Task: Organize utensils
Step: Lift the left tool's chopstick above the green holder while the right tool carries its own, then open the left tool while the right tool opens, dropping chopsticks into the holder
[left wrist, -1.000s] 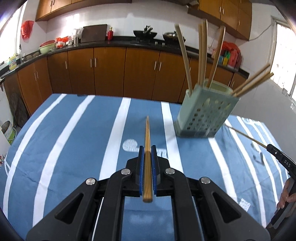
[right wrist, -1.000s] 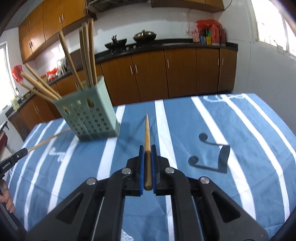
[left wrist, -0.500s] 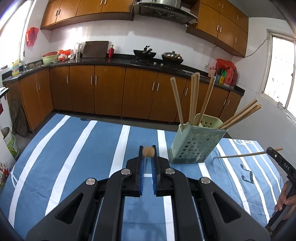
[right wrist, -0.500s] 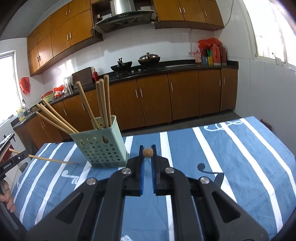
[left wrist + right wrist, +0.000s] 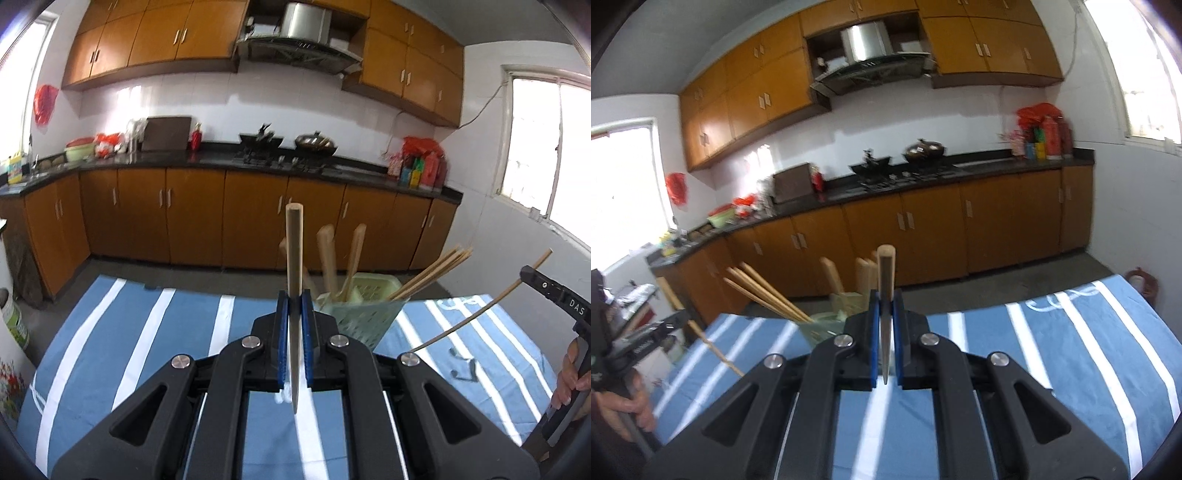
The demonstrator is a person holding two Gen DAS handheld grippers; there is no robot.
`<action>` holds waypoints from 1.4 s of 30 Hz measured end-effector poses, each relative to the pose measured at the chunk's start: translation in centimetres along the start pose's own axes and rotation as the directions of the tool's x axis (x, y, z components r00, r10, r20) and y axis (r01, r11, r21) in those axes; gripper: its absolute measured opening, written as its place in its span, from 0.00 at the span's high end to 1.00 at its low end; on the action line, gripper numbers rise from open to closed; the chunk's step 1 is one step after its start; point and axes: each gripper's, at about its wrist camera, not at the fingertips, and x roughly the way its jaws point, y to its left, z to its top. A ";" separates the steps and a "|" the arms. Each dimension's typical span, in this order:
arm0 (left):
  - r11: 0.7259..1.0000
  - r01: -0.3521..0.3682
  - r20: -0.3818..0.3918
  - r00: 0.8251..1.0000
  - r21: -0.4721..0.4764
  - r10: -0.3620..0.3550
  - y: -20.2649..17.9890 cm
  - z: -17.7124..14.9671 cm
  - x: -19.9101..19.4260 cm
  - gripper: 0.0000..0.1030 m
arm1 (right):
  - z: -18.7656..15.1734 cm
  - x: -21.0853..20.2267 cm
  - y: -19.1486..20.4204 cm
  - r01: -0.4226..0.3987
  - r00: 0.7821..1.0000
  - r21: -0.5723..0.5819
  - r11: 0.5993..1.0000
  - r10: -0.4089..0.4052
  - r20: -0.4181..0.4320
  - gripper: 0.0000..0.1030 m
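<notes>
My left gripper is shut on a wooden chopstick that stands upright, thick end up. My right gripper is shut on another wooden chopstick, also upright. A pale green perforated utensil holder stands on the blue striped tablecloth, just right of and beyond my left gripper, with several chopsticks in it. In the right wrist view the holder sits left of my right gripper, partly hidden behind it. The right gripper with its chopstick shows at the right edge of the left wrist view.
Kitchen cabinets and a dark counter with a stove and woks run behind the table. A window is on the right wall. The table's far edge lies close ahead.
Both grippers have tilted upward and risen, so each chopstick has swung from lying level and pointing forward to standing upright. The holder now appears lower and closer behind the fingers.
</notes>
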 end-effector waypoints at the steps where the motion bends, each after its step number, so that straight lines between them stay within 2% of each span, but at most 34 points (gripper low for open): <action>1: 1.000 0.008 0.013 1.000 0.003 -0.008 -0.3 0.5 -0.2 0.93 | 0.7 -0.5 0.6 -0.030 0.999 -0.005 1.000 0.030 0.011 0.93; 5: 0.999 0.039 0.083 0.996 0.017 -0.040 -2.0 2.9 -1.1 0.93 | 2.9 -1.8 2.3 -0.095 0.994 -0.025 0.995 0.096 0.051 0.93; 8: 0.999 0.051 0.120 0.991 0.014 -0.052 -2.9 4.2 -1.3 0.93 | 4.3 -2.4 3.5 -0.111 0.990 -0.042 0.993 0.114 0.085 0.93; 13: 0.999 0.054 0.212 0.976 -0.003 -0.052 -4.5 6.9 -1.2 0.93 | 6.9 -2.1 4.3 -0.087 0.986 -0.043 0.995 0.092 0.142 0.93; 19: 1.000 0.012 0.307 0.952 -0.022 -0.004 -6.0 9.0 0.2 0.93 | 8.5 0.8 3.7 -0.031 0.989 -0.050 0.998 0.038 0.146 0.93; 24: 0.999 -0.019 0.297 0.954 -0.028 0.026 -6.2 8.5 3.0 0.93 | 8.1 4.4 2.5 -0.009 0.997 -0.038 0.999 0.012 0.083 0.93; 29: 0.999 -0.016 0.266 0.964 -0.029 0.023 -6.1 7.4 4.8 0.93 | 6.9 7.0 1.3 -0.001 1.000 -0.018 1.000 0.001 0.020 0.93; 42: 1.000 0.000 0.217 0.976 -0.024 0.005 -6.1 6.1 7.4 0.92 | 5.6 9.6 1.3 -0.008 0.999 -0.019 1.000 0.008 -0.038 0.92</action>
